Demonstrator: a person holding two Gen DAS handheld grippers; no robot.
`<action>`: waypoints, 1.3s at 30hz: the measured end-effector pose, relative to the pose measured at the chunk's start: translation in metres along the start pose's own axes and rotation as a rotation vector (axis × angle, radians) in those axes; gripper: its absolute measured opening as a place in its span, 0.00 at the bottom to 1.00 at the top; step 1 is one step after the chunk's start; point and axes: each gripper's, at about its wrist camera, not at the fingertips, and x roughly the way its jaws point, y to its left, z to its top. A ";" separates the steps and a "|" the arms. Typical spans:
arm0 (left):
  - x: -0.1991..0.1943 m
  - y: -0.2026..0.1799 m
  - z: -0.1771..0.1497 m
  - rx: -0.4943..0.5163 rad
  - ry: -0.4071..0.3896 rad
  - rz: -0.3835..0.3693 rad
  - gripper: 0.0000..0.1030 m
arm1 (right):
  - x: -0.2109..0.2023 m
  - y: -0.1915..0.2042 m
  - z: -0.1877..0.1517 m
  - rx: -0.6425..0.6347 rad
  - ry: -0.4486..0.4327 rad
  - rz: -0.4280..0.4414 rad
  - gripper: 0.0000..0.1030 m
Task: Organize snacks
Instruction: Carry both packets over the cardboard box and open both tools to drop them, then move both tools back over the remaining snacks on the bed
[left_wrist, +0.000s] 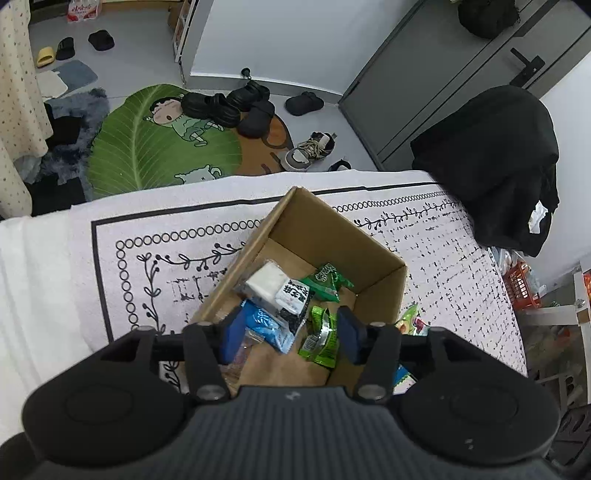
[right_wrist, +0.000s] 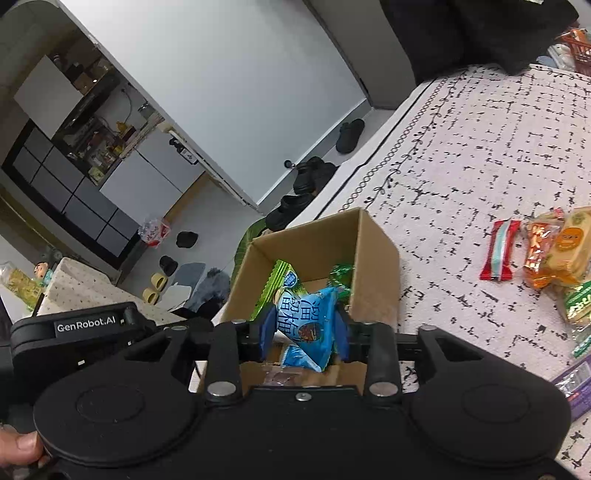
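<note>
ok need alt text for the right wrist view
The right tool hangs over an open cardboard box with a blue snack packet between its fingers. Green packets lie in the box, and more snacks lie loose on the patterned white cloth to the right.

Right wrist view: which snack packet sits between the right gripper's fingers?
The blue packet with dark blue lettering, over the cardboard box. The green packets lie deeper in the box; the red packet lies out on the cloth.

Left tool (left_wrist: 291, 334) parted, right tool (right_wrist: 304, 332) narrower — both angled downward
</note>
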 end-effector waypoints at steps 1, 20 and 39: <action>-0.002 0.000 0.000 0.005 -0.003 0.004 0.55 | -0.001 0.002 0.000 -0.005 0.000 0.005 0.39; -0.042 -0.019 -0.028 0.094 -0.030 0.123 0.88 | -0.056 -0.010 0.004 0.000 -0.046 -0.050 0.74; -0.068 -0.066 -0.086 0.156 -0.064 0.098 1.00 | -0.132 -0.086 -0.023 0.154 -0.067 -0.126 0.94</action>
